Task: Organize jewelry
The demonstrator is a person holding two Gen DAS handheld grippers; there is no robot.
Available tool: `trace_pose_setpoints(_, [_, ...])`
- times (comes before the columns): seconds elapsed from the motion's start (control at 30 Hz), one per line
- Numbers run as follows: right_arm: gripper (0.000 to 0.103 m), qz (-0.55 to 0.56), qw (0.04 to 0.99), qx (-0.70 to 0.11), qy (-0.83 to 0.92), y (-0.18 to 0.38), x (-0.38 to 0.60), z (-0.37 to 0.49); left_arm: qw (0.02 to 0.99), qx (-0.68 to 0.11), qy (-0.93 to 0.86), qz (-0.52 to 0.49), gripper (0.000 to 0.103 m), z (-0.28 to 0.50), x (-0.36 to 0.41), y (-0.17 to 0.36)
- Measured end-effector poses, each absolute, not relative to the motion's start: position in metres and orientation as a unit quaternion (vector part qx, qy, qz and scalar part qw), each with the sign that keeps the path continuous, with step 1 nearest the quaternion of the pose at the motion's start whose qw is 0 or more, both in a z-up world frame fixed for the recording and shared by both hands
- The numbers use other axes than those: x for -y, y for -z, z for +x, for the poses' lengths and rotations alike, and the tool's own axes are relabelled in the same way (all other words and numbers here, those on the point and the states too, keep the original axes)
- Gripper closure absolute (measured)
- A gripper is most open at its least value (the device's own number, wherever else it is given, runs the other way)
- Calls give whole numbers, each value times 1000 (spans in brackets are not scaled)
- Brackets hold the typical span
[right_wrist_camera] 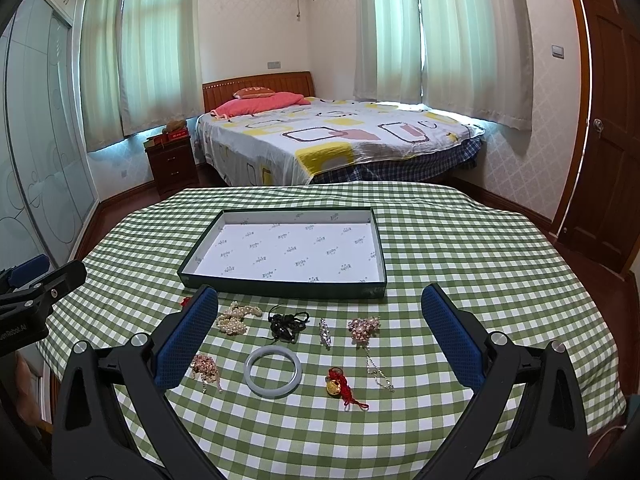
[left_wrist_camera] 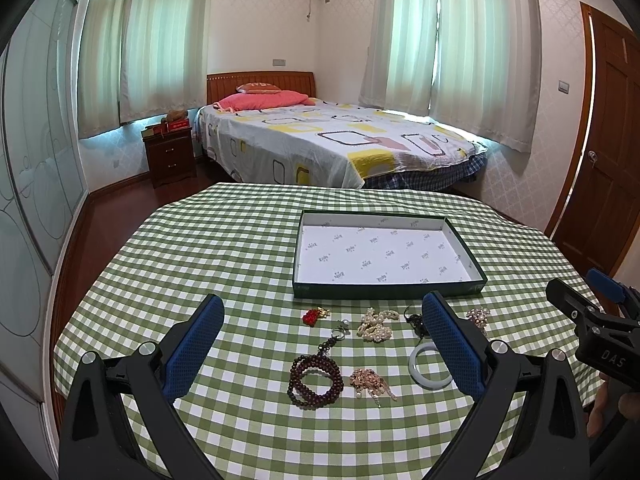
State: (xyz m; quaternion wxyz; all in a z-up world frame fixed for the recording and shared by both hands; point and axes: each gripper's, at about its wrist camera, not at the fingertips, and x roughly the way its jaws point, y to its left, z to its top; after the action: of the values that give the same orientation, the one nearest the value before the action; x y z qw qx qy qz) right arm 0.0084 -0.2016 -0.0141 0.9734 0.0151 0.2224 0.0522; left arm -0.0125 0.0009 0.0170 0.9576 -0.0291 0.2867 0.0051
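Observation:
An empty dark green tray (left_wrist_camera: pixel 390 290) (right_wrist_camera: pixel 280 285) with white lining lies on the checked table. In front of it lie loose pieces: a dark bead bracelet (left_wrist_camera: pixel 316 376), a pearl strand (left_wrist_camera: pixel 376 325) (right_wrist_camera: pixel 236 320), a pale jade bangle (left_wrist_camera: pixel 430 365) (right_wrist_camera: pixel 273 369), a gold chain cluster (left_wrist_camera: pixel 370 384) (right_wrist_camera: pixel 205 366), a red charm (left_wrist_camera: pixel 314 315), a black cord piece (right_wrist_camera: pixel 287 324), a pink brooch (right_wrist_camera: pixel 362 327) and a red-and-gold knot charm (right_wrist_camera: pixel 340 386). My left gripper (left_wrist_camera: pixel 322 312) is open above the pieces. My right gripper (right_wrist_camera: pixel 320 304) is open above them, empty.
The green checked tablecloth (left_wrist_camera: pixel 224 248) covers the table. A bed (left_wrist_camera: pixel 320 140) stands behind it, a nightstand (left_wrist_camera: pixel 170 154) at its left, a wooden door (left_wrist_camera: pixel 604 140) on the right. The right gripper's body (left_wrist_camera: pixel 600 320) shows at the left wrist view's right edge.

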Motion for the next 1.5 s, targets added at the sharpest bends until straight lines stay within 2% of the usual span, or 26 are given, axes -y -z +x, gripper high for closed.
trace_pose_setpoints(0.13, [4, 3, 973, -223, -53, 33, 201, 17, 955, -296, -3, -31, 7, -4, -6, -4])
trace_pose_setpoints(0.6, [4, 31, 934, -350, -62, 138, 213, 74, 901, -431, 4, -37, 7, 47, -16, 117])
trace_pose_setpoints(0.87, [4, 34, 930, -361, -61, 150, 216, 82, 887, -461, -1, -38, 7, 61, -19, 144])
trace_pose_setpoints(1.2, [4, 31, 930, -362, -55, 150, 221, 85, 892, -453, -10, -6, 8, 62, -13, 147])
trace_pose_setpoints(1.23, [4, 33, 930, -362, -53, 150, 222, 85, 892, -452, -10, -5, 9, 62, -13, 146])
trace_pose_setpoints(1.27, [4, 36, 930, -362, -52, 150, 223, 85, 894, -447, -11, -5, 16, 62, -13, 146])
trace_pose_setpoints(1.3, [4, 38, 930, -362, -52, 150, 224, 86, 898, -440, -11, -2, 29, 61, -13, 144])
trace_pose_setpoints(1.4, [4, 38, 929, -364, -52, 152, 223, 85, 902, -432, -5, 2, 39, 59, -14, 143])
trace_pose_setpoints(1.43, [7, 37, 929, -365, -55, 152, 223, 85, 903, -430, -4, 3, 41, 57, -13, 143])
trace_pose_setpoints(1.5, [20, 35, 927, -367, -60, 153, 221, 85, 905, -425, 0, 7, 56, 56, -12, 141])
